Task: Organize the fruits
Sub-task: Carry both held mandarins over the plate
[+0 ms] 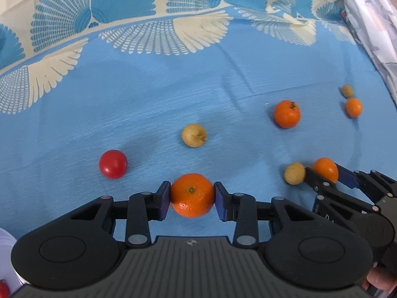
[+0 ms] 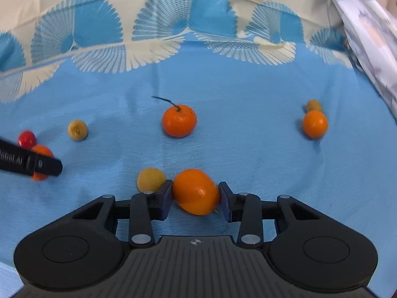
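My left gripper (image 1: 192, 198) is shut on an orange mandarin (image 1: 192, 195), its blue pads pressing both sides. My right gripper (image 2: 196, 196) is shut on another orange fruit (image 2: 196, 191), also seen from the left wrist as the right gripper (image 1: 326, 173). A yellowish fruit (image 2: 151, 180) rests against its left finger. Loose on the blue cloth (image 1: 148, 99) lie a red tomato (image 1: 113, 164), a yellow fruit (image 1: 194, 135), a stemmed mandarin (image 1: 287, 113), and a small orange (image 1: 353, 107) touching a small brownish fruit (image 1: 347, 90).
The cloth's cream fan-patterned border (image 1: 111, 12) rises along the far side. Pale patterned fabric (image 1: 372, 24) hangs at the right edge. A white object (image 1: 7, 253) with something red (image 1: 3, 289) shows at the bottom left corner. A person's hand (image 1: 377, 280) holds the right gripper.
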